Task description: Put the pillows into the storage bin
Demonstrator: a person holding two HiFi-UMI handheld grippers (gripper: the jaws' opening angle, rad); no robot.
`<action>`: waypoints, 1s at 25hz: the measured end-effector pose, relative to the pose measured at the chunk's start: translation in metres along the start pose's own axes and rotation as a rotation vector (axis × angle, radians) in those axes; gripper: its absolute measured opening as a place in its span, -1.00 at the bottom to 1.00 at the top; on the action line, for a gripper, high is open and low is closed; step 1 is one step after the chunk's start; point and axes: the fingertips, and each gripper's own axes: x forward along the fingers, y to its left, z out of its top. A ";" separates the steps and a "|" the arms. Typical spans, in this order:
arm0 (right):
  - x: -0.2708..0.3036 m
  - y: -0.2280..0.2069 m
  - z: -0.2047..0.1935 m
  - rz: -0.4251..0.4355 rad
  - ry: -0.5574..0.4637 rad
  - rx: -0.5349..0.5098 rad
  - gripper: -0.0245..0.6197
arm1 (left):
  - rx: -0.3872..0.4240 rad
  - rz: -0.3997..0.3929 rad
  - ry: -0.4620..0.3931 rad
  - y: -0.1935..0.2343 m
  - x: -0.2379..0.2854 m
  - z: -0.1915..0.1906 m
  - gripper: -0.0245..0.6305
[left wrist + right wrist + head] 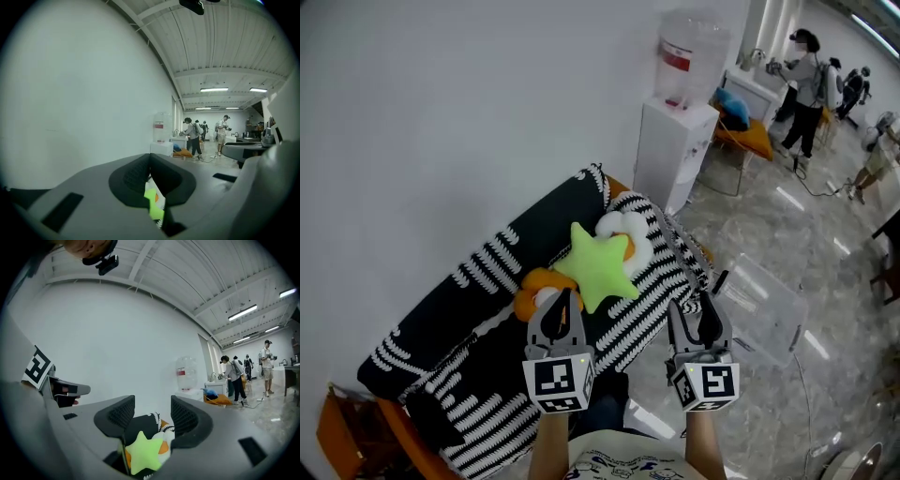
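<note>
Currently the lime-green star-shaped pillow lies on the black-and-white striped sofa, beside the clear plastic storage bin, while the left gripper is closed empty and the right gripper gapes empty.

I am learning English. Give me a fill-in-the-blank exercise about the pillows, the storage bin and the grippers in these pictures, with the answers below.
1. The lime-green star-shaped pillow lies on the black-and-white striped ___.
2. The clear plastic storage bin stands on the shiny grey ___, and there is no pillow in it.
3. The fingers of the right gripper hold nothing; this gripper is ___.
4. The round orange pillow lies on the star pillow's ___ side in the head view.

Missing words: sofa; floor; open; left
</note>
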 end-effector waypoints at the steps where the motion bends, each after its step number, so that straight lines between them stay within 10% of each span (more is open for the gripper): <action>1: 0.014 -0.003 0.002 0.005 0.001 -0.002 -0.18 | -0.002 0.003 -0.001 0.003 0.013 0.003 -0.88; 25: 0.259 -0.018 -0.051 0.159 0.186 0.079 -0.11 | -0.073 0.133 0.130 0.095 0.195 -0.023 -0.88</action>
